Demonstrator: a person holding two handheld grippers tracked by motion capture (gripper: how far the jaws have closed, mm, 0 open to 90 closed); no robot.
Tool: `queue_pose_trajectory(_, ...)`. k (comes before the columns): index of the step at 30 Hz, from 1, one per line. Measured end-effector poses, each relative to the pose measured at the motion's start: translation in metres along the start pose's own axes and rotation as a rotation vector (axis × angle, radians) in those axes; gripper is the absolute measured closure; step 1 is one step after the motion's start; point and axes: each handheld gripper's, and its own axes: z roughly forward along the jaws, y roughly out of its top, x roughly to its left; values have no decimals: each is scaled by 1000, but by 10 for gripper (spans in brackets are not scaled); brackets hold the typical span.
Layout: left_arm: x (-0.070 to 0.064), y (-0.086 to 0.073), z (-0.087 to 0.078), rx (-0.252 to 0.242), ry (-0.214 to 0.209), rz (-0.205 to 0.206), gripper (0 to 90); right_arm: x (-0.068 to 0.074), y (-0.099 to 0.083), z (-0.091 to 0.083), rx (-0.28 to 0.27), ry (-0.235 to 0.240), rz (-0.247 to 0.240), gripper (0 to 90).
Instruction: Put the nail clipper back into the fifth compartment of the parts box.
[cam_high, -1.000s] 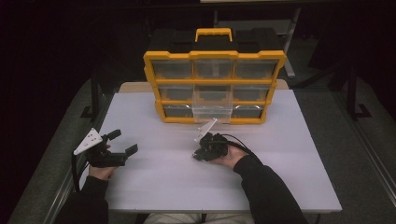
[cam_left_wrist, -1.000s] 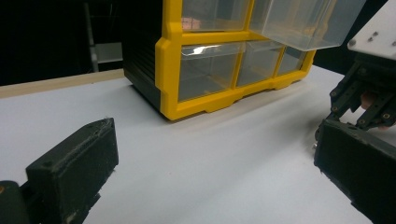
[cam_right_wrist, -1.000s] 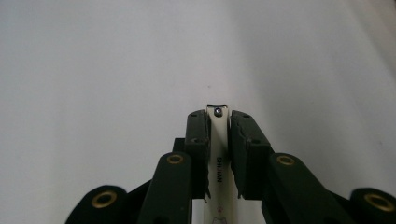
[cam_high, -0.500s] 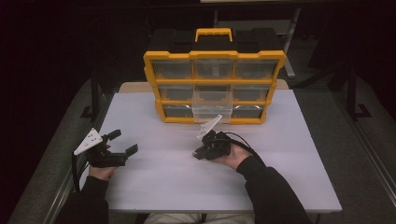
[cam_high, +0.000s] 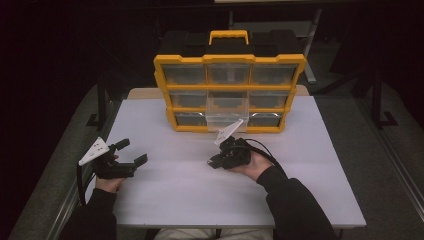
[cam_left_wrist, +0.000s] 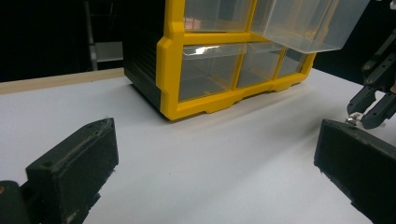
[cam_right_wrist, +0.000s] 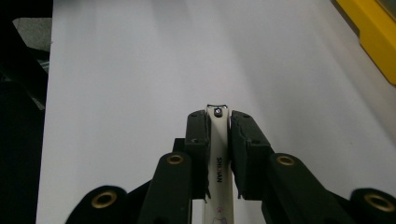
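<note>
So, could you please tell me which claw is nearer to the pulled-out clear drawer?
Right. The right claw, shut on a nail clipper, sits just below the open drawer; the left claw is open, far off toward the table's left edge.

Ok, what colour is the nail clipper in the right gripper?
White or cream nail clipper with dark lettering, clearest in the right gripper view.

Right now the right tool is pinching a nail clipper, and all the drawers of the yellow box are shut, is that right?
Not quite. The right tool does pinch the nail clipper, but not all drawers of the yellow box are shut: the clear middle drawer is pulled out toward the person. The high view shows this, and the left gripper view shows it sticking out too.
</note>
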Motion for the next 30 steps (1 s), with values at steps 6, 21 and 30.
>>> queue_pose_trajectory(6,0,0,0,-3,1,0,0,-1,2,-9,-9,-3,39,764)
queue_pose_trajectory(21,1,0,1,2,2,0,0,-1,7,-31,-48,-17,43,764)
queue_pose_trajectory(30,1,0,1,0,7,-1,0,1,23,-51,-71,-26,26,764)
